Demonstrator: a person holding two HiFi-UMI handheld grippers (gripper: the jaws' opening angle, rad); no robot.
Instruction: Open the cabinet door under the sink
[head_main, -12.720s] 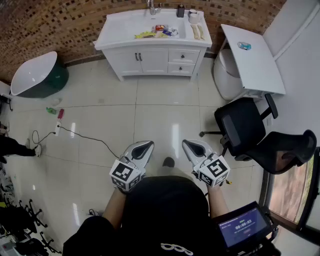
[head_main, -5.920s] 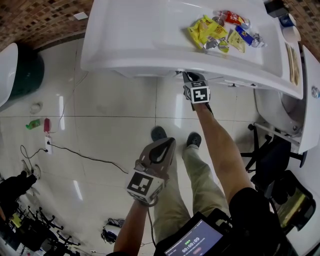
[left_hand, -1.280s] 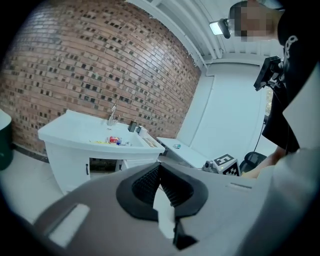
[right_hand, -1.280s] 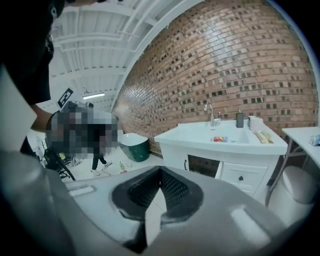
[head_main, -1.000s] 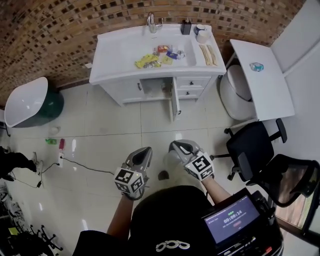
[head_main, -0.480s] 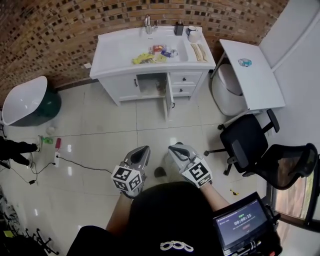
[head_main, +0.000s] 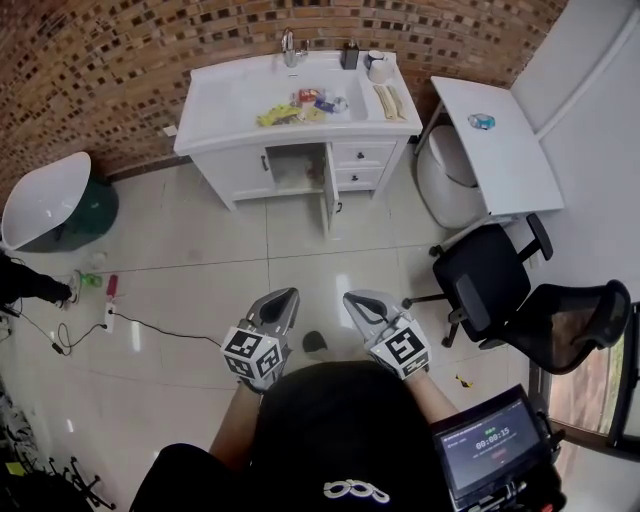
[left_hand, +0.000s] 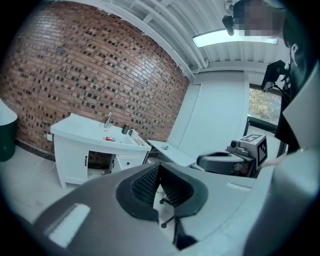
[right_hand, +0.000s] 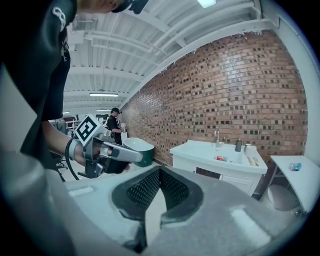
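We hold both tongs low, side by side. Left gripper (head_main: 283, 300): jaws closed tip to tip, nothing between them. Right gripper (head_main: 356, 301): the same. Well ahead of both, the cabinet door (head_main: 327, 192) under the sink (head_main: 232, 98) stands open, edge toward us. The sink basin holds coloured packets (head_main: 298, 106). We cannot make out anything inside the cabinet opening (head_main: 295, 165).

Staged bathroom corner: vanity sink (head_main: 230, 100), brick wall (head_main: 120, 50), office chairs (head_main: 480, 275).
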